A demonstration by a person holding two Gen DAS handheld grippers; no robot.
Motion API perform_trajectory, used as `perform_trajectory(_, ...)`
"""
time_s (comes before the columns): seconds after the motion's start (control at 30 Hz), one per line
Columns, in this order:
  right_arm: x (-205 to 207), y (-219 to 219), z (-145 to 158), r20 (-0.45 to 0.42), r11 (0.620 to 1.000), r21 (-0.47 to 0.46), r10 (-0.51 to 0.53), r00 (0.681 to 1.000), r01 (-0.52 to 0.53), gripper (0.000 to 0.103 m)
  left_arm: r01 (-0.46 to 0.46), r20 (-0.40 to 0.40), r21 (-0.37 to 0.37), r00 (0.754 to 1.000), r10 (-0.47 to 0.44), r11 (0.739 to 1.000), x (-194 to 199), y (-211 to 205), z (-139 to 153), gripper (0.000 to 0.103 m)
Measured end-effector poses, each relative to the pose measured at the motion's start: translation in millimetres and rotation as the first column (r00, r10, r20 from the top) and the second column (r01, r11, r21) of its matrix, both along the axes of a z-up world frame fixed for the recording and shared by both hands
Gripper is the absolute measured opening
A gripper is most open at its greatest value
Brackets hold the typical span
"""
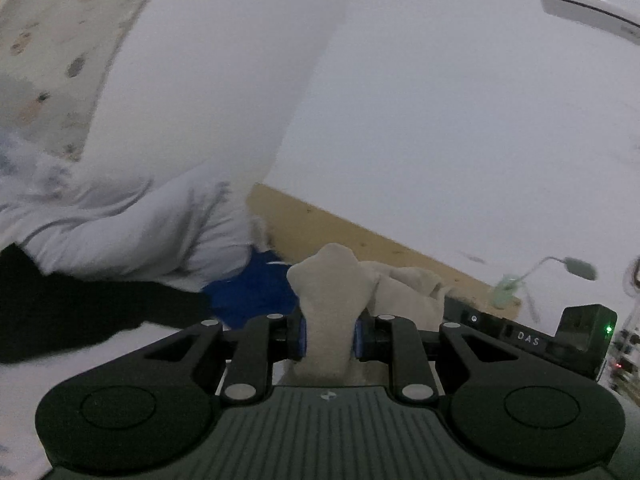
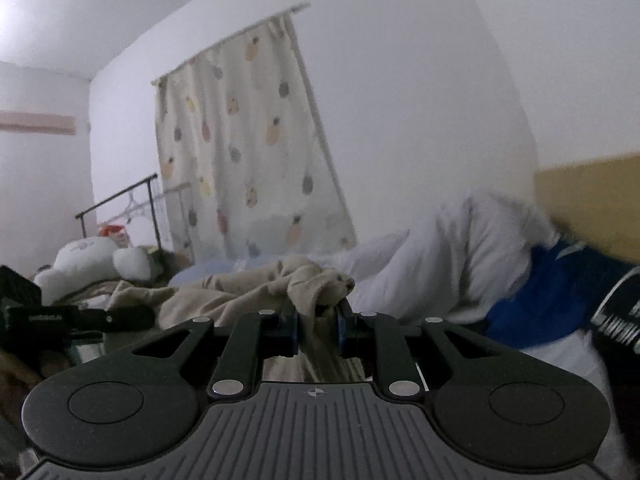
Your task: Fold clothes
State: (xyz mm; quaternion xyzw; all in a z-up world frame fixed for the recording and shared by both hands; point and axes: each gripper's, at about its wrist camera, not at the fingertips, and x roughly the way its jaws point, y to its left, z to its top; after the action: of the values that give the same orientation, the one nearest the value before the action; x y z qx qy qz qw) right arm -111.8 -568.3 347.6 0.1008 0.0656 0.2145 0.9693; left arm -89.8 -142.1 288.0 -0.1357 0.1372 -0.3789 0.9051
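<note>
My left gripper [image 1: 330, 338] is shut on a fold of a beige garment [image 1: 332, 280] that sticks up between the blue pads. The rest of that cloth bunches to the right [image 1: 408, 284]. My right gripper [image 2: 317, 330] is shut on another part of the beige garment [image 2: 308, 284], which lies crumpled ahead of it and trails left across the bed. The other gripper's black body shows at the right in the left wrist view [image 1: 532, 340] and at the left in the right wrist view [image 2: 36, 316].
A white duvet [image 2: 452, 256] and a blue garment [image 2: 536, 300] lie on the bed; both show in the left wrist view, duvet [image 1: 132, 224] and blue garment [image 1: 256, 292]. A wooden headboard [image 1: 360, 240], patterned curtain [image 2: 244, 136], plush toy [image 2: 92, 260] and clothes rack [image 2: 116, 196] stand around.
</note>
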Motion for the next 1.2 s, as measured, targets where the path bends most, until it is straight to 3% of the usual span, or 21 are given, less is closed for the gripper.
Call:
perform_trajectory(0.23, -34.3, -52.9, 35.6, 0.069, 0.991, -0.045, -0.123, 0.99, 0.126, 0.019, 0.082, 0.042, 0.01, 0.996, -0.082, 0.997, -6.2, -64.4, 21.2, 0.022)
perform_trajectory(0.57, -41.0, -119.0, 40.4, 0.094, 0.965, -0.055, -0.25, 0.964, 0.256, 0.019, 0.137, 0.022, 0.004, 0.99, -0.137, 0.991, 17.5, -130.6, 12.4, 0.022)
perform_trajectory(0.87, 16.1, -151.5, 35.4, 0.091, 0.96, -0.077, -0.263, 0.96, 0.27, 0.019, 0.106, -0.057, -0.011, 0.993, -0.107, 0.994, 72.5, -158.6, -6.1, 0.022)
perform_trajectory(1.03, 75.3, -157.6, 22.8, 0.06, 0.956, -0.112, -0.266, 0.962, 0.272, 0.019, 0.06, -0.123, -0.015, 0.99, -0.062, 0.998, 116.5, -171.1, -25.7, 0.022)
perform_trajectory(1.2, 139.3, -162.6, -3.6, -0.002, 0.953, -0.144, -0.269, 0.963, 0.266, 0.019, 0.022, -0.195, 0.032, 0.981, -0.015, 0.999, 175.8, -182.1, -58.1, 0.022)
